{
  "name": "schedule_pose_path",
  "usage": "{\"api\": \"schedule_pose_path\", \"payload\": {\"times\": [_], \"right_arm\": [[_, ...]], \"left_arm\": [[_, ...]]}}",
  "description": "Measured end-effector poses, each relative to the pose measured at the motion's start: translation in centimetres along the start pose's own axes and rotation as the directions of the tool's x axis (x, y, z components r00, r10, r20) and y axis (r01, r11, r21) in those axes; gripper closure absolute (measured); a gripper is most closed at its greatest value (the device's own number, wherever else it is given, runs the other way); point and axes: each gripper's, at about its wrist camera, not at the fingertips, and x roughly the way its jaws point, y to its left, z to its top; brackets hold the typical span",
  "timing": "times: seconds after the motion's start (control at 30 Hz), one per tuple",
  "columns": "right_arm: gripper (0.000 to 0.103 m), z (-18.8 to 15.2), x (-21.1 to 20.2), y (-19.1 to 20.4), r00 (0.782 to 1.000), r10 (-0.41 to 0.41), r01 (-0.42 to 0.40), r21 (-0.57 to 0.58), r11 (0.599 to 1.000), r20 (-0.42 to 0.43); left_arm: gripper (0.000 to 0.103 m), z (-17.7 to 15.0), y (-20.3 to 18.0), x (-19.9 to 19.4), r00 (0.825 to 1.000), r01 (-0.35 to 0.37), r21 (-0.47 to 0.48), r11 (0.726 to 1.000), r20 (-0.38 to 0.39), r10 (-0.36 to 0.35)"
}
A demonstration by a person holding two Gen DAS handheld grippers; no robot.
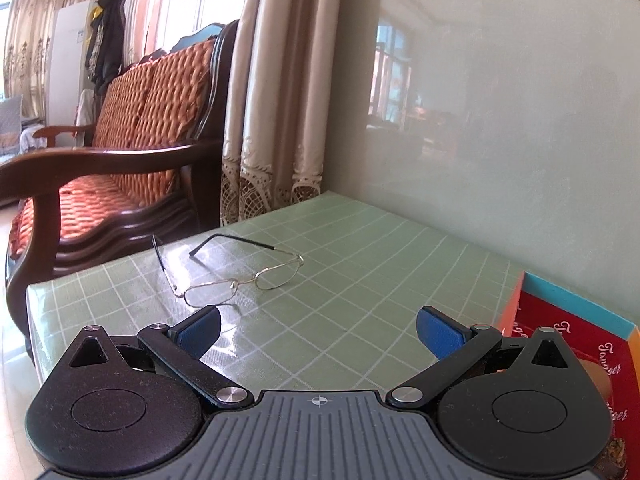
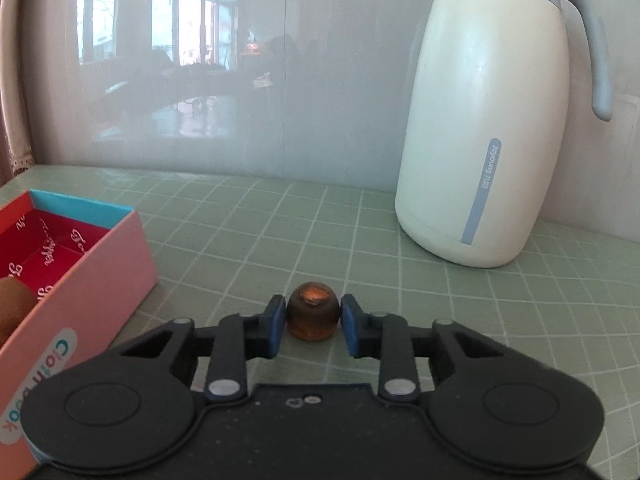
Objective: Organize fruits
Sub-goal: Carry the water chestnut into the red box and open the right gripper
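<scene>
At lower centre of the right wrist view, the right gripper (image 2: 313,316) clamps a small brown fruit (image 2: 313,315) between its blue pads on the green checked tablecloth (image 2: 360,232). At left sits an open pink box (image 2: 96,268) holding another brown fruit (image 2: 14,304); a cream jug (image 2: 480,140) stands upper right. The left gripper (image 1: 318,330) gapes empty, with spectacles (image 1: 240,276) just beyond it.
</scene>
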Motion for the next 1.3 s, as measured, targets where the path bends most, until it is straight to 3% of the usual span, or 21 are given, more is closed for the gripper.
{"api": "schedule_pose_path", "payload": {"times": [0.2, 0.43, 0.8, 0.97, 1.13, 1.23, 1.3], "right_arm": [[0.075, -0.3, -1.5, 0.6, 1.0, 0.006, -0.005, -0.029, 1.0, 0.011], [0.075, -0.1, -6.3, 1.7, 0.996, 0.05, -0.046, -0.051, 0.998, 0.069], [0.075, -0.4, -13.0, 6.0, 0.967, 0.204, -0.182, -0.147, 0.972, 0.154], [0.075, -0.7, -13.5, 9.8, 0.948, 0.273, -0.227, -0.253, 0.94, 0.162], [0.074, -0.8, -12.1, 11.2, 0.951, 0.279, -0.238, -0.259, 0.936, 0.135], [0.064, -0.9, -11.2, 11.3, 0.956, 0.264, -0.228, -0.248, 0.941, 0.123], [0.05, -0.6, -11.9, 10.6, 0.953, 0.264, -0.23, -0.219, 0.948, 0.145]], "left_arm": [[0.0, -0.1, -0.2, -0.1, 1.0, 0.0, 0.006, 1.0, -0.009, 0.0], [0.0, -0.2, 0.0, -0.4, 1.0, 0.012, -0.01, 1.0, -0.016, -0.012], [0.0, -1.3, -0.4, -3.2, 0.998, 0.069, -0.005, 0.998, -0.008, -0.069], [0.0, -1.7, -0.1, -4.1, 0.997, 0.074, 0.005, 0.997, -0.01, -0.074], [0.0, -2.0, -0.1, -4.7, 0.996, 0.087, 0.008, 0.996, -0.01, -0.087], [0.0, -2.2, -0.6, -4.8, 0.994, 0.104, 0.016, 0.994, -0.017, -0.104], [0.0, -2.3, -0.9, -5.1, 0.993, 0.118, 0.022, 0.993, -0.018, -0.118]]}}
